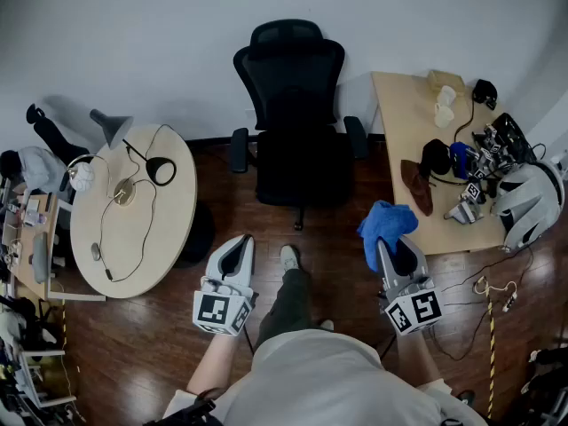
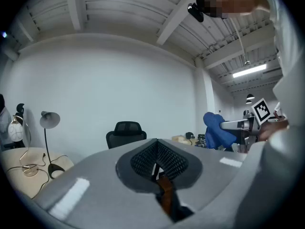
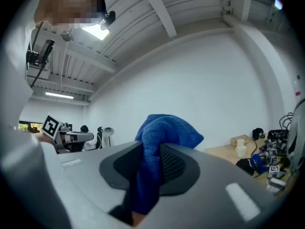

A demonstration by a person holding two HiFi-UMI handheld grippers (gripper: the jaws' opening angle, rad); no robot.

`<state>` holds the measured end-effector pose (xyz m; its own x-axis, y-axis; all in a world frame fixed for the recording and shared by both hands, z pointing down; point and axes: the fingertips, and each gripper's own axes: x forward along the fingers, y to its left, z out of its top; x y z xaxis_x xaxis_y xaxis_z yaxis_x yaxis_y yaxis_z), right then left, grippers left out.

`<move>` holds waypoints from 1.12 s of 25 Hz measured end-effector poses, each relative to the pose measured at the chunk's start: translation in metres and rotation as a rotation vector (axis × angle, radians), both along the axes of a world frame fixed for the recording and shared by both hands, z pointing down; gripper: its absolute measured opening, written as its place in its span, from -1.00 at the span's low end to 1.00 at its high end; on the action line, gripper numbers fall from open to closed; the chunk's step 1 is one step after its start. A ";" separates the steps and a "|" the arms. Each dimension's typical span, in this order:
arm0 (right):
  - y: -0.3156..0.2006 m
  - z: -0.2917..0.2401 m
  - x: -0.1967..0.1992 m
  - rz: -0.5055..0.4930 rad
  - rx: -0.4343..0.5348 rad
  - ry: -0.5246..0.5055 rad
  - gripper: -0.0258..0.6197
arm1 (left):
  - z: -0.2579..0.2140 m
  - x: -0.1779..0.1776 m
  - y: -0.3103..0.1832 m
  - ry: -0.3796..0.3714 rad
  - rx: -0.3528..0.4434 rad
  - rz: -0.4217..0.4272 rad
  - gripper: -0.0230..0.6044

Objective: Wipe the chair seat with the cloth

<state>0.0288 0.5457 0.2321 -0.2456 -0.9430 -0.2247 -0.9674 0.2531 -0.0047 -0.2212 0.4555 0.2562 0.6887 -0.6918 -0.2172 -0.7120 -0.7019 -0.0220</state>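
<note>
A black office chair (image 1: 293, 118) stands against the far wall, its dark seat (image 1: 298, 169) facing me; it also shows small in the left gripper view as the chair (image 2: 125, 132). My right gripper (image 1: 387, 248) is shut on a blue cloth (image 1: 386, 226), held in the air short of the seat and to its right. The cloth (image 3: 159, 144) bulges up between the jaws in the right gripper view. My left gripper (image 1: 238, 248) is shut with nothing in it, level with the right one, left of the chair's base.
A round table (image 1: 133, 207) with a black lamp and cables stands at the left. A wooden desk (image 1: 417, 131) with cups, a shoe and electronics is at the right. A white helmet (image 1: 528, 204) lies at its edge. My legs stand on the dark wood floor.
</note>
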 end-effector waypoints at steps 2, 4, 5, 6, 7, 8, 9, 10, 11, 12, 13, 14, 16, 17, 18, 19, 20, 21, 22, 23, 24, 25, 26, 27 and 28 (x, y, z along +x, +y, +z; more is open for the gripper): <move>-0.046 0.000 -0.002 0.008 0.002 0.005 -0.63 | 0.001 0.001 -0.051 0.000 0.006 0.011 -0.81; -0.091 -0.005 -0.004 0.020 0.001 0.007 -0.63 | -0.002 0.003 -0.100 -0.001 0.005 0.017 -0.81; -0.113 -0.010 -0.004 0.028 -0.004 0.005 -0.63 | -0.005 0.004 -0.124 -0.003 0.001 0.019 -0.81; -0.136 -0.017 -0.002 0.034 -0.012 -0.003 -0.63 | -0.010 0.007 -0.148 -0.005 -0.006 0.022 -0.80; -0.160 -0.024 0.001 0.038 -0.021 -0.013 -0.63 | -0.018 0.010 -0.172 -0.007 -0.011 0.028 -0.80; -0.186 -0.032 0.003 0.038 -0.030 -0.018 -0.63 | -0.026 0.014 -0.197 -0.009 -0.010 0.034 -0.80; -0.210 -0.038 0.006 0.038 -0.035 -0.015 -0.63 | -0.035 0.017 -0.222 -0.013 -0.005 0.038 -0.81; -0.234 -0.043 0.008 0.038 -0.040 -0.003 -0.63 | -0.041 0.018 -0.245 -0.015 0.001 0.039 -0.81; -0.256 -0.045 0.009 0.041 -0.046 0.010 -0.63 | -0.044 0.018 -0.266 -0.015 0.003 0.038 -0.81; -0.277 -0.044 0.012 0.044 -0.055 0.017 -0.63 | -0.044 0.018 -0.286 -0.014 0.000 0.036 -0.81; -0.297 -0.043 0.015 0.049 -0.064 0.017 -0.63 | -0.042 0.019 -0.306 -0.015 -0.010 0.034 -0.81; -0.317 -0.040 0.020 0.054 -0.073 0.013 -0.63 | -0.038 0.020 -0.326 -0.018 -0.022 0.030 -0.81; -0.357 -0.030 0.030 0.061 -0.101 0.001 -0.63 | -0.027 0.023 -0.366 -0.030 -0.045 0.017 -0.81; -0.380 -0.023 0.036 0.060 -0.123 -0.006 -0.63 | -0.019 0.025 -0.388 -0.037 -0.060 0.009 -0.81; -0.406 -0.014 0.041 0.057 -0.152 -0.012 -0.63 | -0.010 0.027 -0.412 -0.047 -0.083 0.001 -0.81; -0.434 -0.004 0.047 0.052 -0.188 -0.018 -0.63 | 0.002 0.031 -0.437 -0.060 -0.115 -0.006 -0.81; -0.463 0.010 0.053 0.044 -0.228 -0.022 -0.63 | 0.016 0.036 -0.463 -0.075 -0.149 -0.014 -0.81; -0.494 0.026 0.060 0.035 -0.265 -0.028 -0.63 | 0.032 0.042 -0.490 -0.090 -0.181 -0.023 -0.81; -0.527 0.046 0.067 0.026 -0.293 -0.034 -0.63 | 0.052 0.049 -0.520 -0.102 -0.206 -0.031 -0.81; -0.560 0.071 0.075 0.020 -0.310 -0.040 -0.63 | 0.075 0.057 -0.549 -0.108 -0.228 -0.037 -0.80; -0.591 0.099 0.083 0.017 -0.322 -0.047 -0.63 | 0.103 0.066 -0.577 -0.110 -0.246 -0.042 -0.81; -0.618 0.131 0.091 0.018 -0.333 -0.056 -0.63 | 0.133 0.074 -0.601 -0.107 -0.264 -0.046 -0.81; -0.643 0.167 0.099 0.020 -0.348 -0.066 -0.63 | 0.165 0.084 -0.621 -0.103 -0.280 -0.048 -0.81; -0.663 0.205 0.107 0.023 -0.373 -0.078 -0.63 | 0.195 0.094 -0.636 -0.099 -0.296 -0.050 -0.81; -0.680 0.245 0.114 0.027 -0.407 -0.090 -0.63 | 0.223 0.103 -0.646 -0.098 -0.314 -0.054 -0.80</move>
<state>0.1425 -0.1340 0.4769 -0.2163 -0.9650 0.1485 -0.9648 0.1879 -0.1840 -0.1183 -0.1904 0.4793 0.6564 -0.7504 0.0777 -0.7534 -0.6467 0.1193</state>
